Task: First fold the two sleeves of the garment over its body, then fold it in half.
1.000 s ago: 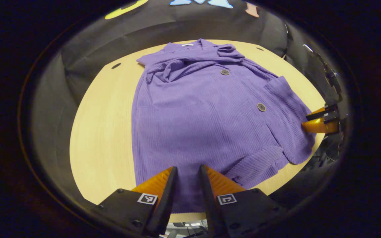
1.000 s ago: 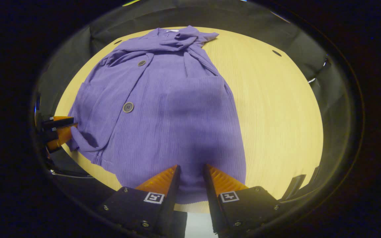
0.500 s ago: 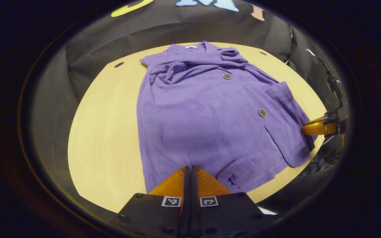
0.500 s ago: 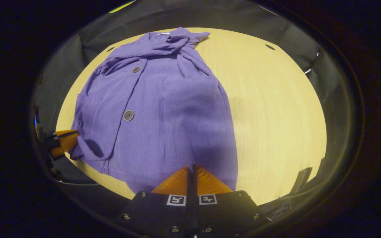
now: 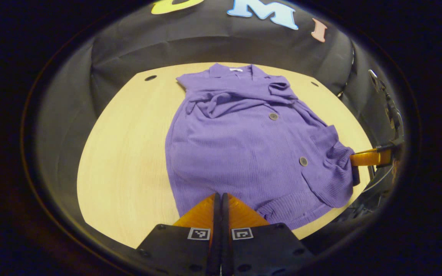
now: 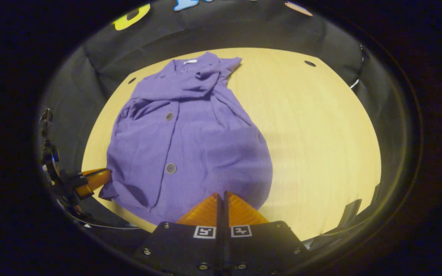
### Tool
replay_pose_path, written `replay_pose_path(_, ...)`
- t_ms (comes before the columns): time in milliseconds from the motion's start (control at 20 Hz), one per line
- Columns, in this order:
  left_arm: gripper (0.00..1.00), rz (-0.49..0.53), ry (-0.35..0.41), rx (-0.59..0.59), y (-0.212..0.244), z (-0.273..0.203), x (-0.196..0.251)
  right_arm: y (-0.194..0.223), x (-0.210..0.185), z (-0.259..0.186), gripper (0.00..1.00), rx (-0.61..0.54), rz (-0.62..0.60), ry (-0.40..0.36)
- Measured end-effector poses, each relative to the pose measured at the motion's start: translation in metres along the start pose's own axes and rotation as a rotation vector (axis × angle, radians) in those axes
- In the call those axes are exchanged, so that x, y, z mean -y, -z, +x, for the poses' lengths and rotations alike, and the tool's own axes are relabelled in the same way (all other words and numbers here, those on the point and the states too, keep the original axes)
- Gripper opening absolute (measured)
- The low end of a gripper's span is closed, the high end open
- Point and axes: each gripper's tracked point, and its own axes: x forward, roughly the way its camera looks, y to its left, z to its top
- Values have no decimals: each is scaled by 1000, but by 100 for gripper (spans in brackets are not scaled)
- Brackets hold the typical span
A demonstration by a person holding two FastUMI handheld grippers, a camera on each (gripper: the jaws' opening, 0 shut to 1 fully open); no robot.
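Left tool [image 5: 218, 199]: bottom centre of the left gripper view, its fingers pressed together on the near hem of the garment; both fingers appear to pinch the cloth.
Right tool [image 6: 221, 198]: bottom centre of the right gripper view, fingers likewise closed tight on the near hem, at the other bottom corner.
Each tool seen by the other: the right tool shows at the right edge of the left gripper view [image 5: 370, 157], touching the hem; the left tool shows at the lower left of the right gripper view [image 6: 92, 179], at the hem corner.
Garment [image 5: 244, 142]: a purple ribbed cardigan with buttons, lying flat on the desk [image 5: 125, 153], filling the middle of both frames.
Long axis: runs straight away from both tools, hem near, collar [image 5: 230, 71] far, toward the upper centre of the frame.
Sleeves [image 5: 221, 101]: already crossed over the chest in a bunched band just below the collar.
Judged step: the half fold, carrying the hem forward along that axis to meet the collar.
Nearer hand: neither; both hold the hem level, so they should travel together.
Risk: uneven travel would skew the fold.
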Motion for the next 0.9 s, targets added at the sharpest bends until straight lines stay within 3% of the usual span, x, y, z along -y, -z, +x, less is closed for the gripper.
replay_pose_path(350, 6, -19, -6, 96, -75, 3, -13, -76, -11, -8, 0, 109, -9, -43)
replay_pose_path(900, 6, -21, -31, 199, -198, 42, -40, -195, 5, 10, 0, 216, -49, -21)
